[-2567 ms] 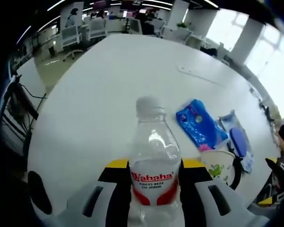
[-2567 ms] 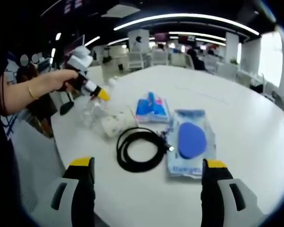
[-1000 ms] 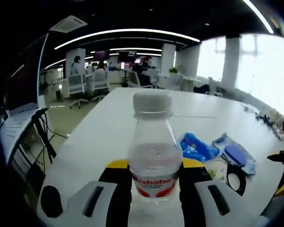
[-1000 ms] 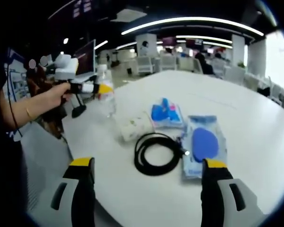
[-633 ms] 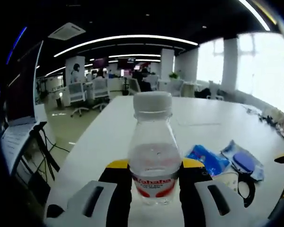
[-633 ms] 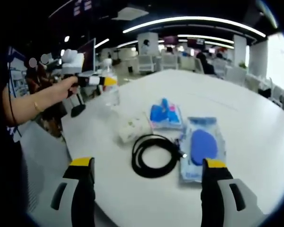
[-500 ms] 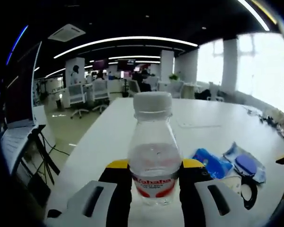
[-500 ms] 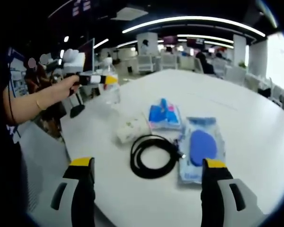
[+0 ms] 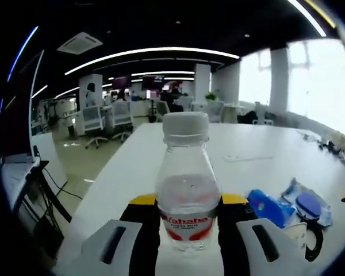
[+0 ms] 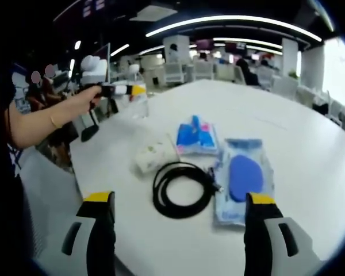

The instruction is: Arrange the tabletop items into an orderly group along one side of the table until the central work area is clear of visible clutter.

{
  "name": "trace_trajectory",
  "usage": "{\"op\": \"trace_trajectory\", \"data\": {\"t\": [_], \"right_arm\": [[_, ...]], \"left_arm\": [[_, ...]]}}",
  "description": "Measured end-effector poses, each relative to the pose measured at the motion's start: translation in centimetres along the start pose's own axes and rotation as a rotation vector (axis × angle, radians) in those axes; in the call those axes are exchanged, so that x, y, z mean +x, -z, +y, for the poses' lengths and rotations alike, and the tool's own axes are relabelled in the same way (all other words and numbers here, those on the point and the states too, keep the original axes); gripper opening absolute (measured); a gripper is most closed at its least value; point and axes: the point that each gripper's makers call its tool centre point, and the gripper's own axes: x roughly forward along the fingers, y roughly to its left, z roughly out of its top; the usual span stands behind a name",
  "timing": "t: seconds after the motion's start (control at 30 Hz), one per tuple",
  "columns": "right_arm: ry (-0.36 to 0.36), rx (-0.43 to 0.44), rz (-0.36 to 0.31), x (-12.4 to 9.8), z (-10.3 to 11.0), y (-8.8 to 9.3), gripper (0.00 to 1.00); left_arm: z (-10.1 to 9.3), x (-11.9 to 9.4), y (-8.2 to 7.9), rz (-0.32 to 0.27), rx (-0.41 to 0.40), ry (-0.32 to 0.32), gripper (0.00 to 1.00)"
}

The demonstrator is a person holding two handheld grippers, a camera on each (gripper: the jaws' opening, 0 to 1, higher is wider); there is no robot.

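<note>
Jaws of the left gripper (image 9: 187, 213) are clamped on the bottle (image 9: 186, 190), one yellow-tipped jaw on each side of its red label. The bottle stands upright in the grip, white cap on top, above the near edge of the white table (image 9: 230, 146).

Left gripper view, left to right: the bottle at centre, then a blue pouch (image 9: 270, 207), a paper cup (image 9: 294, 233), a black cable (image 9: 316, 241) and a clear packet (image 9: 310, 201) with a blue oval in it, all grouped at the right side of the table.

Right gripper view, left to right: a hand (image 10: 83, 100) holds the left gripper (image 10: 132, 90) with the bottle (image 10: 139, 98) over the table's far-left edge. The cup (image 10: 155, 154) lies on its side, touching the coiled cable (image 10: 181, 190). The pouch (image 10: 194, 137) lies just beyond the cable; the packet (image 10: 240, 175) lies beside it on the right.

Jaws of the right gripper (image 10: 178, 230) stand wide apart, holding nothing, above the near part of the table (image 10: 299, 144).
</note>
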Motion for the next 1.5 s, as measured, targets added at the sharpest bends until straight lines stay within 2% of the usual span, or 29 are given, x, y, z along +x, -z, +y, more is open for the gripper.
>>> {"op": "trace_trajectory", "data": {"t": [0.77, 1.03, 1.27, 1.5], "right_arm": [[0.006, 0.027, 0.026, 1.7, -1.0, 0.7, 0.91], [0.019, 0.034, 0.033, 2.3, -1.6, 0.8, 0.91], [0.028, 0.061, 0.048, 2.9, -2.1, 1.8, 0.91], [0.027, 0.066, 0.047, 3.0, -2.2, 1.9, 0.91]], "left_arm": [[-1.6, 5.9, -1.1, -0.043, -0.007, 0.033, 0.36], [-1.6, 7.9, -0.9, -0.042, -0.028, 0.026, 0.36], [-2.2, 9.0, -0.2, -0.035, -0.035, 0.024, 0.36], [-2.4, 10.1, 0.3, -0.034, -0.015, 0.012, 0.36]]}}
